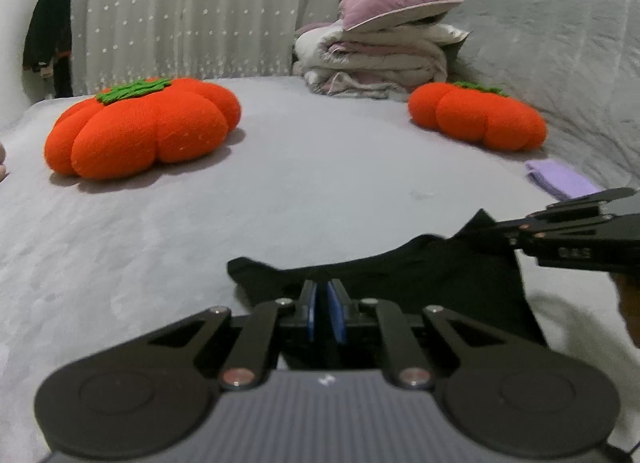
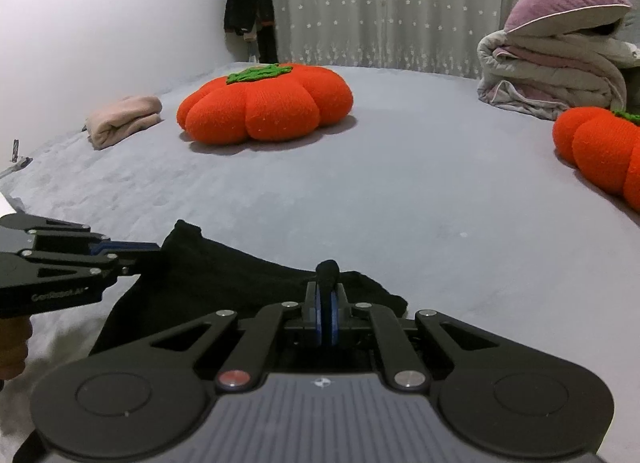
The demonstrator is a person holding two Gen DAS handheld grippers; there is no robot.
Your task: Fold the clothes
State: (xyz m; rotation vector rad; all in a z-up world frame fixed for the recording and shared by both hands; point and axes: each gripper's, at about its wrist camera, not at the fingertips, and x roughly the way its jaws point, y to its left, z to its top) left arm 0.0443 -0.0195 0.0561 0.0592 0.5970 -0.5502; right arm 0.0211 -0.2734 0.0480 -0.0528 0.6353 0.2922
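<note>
Left wrist view:
left gripper (image 1: 322, 305): we are seeing the blue pads nearly pressed together with a thin gap between them; whether cloth is pinched there we cannot tell.
black garment (image 1: 420, 275): it is lying on the grey bed sheet (image 1: 280, 203), close in, just ahead of our left tongs and running off to the right.
right gripper (image 1: 516, 233): it is reaching in from the right edge, tips at the garment's far right corner; grip unclear from here.
background: we are noting a big orange pumpkin cushion (image 1: 144, 127) on the left, a smaller one (image 1: 480, 115) on the right, a stack of folded bedding (image 1: 380, 59) behind, and a folded lilac cloth (image 1: 560, 179) near the right edge.

Right wrist view:
right gripper (image 2: 326, 303): we are seeing the pads clamped on a bunched tuft of the black garment (image 2: 224, 275), which is sticking up past the tips.
left gripper (image 2: 154, 253): it is coming in from the left, tips touching the garment's left corner; grip not readable.
garment position: it is spreading across the sheet between both tongs.
extras: a folded pink cloth (image 2: 124, 119) is sitting far left.
</note>
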